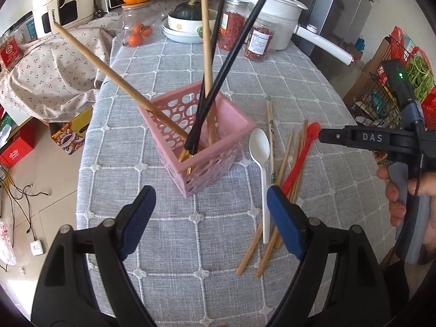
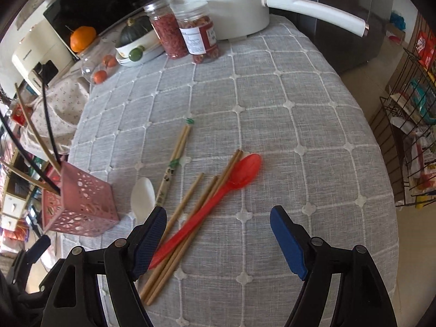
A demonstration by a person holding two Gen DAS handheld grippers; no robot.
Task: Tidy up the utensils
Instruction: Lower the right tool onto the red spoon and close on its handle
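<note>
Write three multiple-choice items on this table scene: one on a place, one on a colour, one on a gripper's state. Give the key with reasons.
1. Where does the white spoon lie?
A. inside the pink basket
B. on the tablecloth beside the pink basket
C. in the white pot

2. What colour is the other plastic spoon on the cloth?
A. red
B. green
C. black

3. How does the right gripper stand?
A. shut on a chopstick
B. shut on the spoon
C. open, holding nothing

Key: B, the white spoon lies flat on the cloth to the right of the pink basket. A, the red spoon lies among the bamboo chopsticks. C, its blue pads are wide apart over the cloth with nothing pressed between them.
</note>
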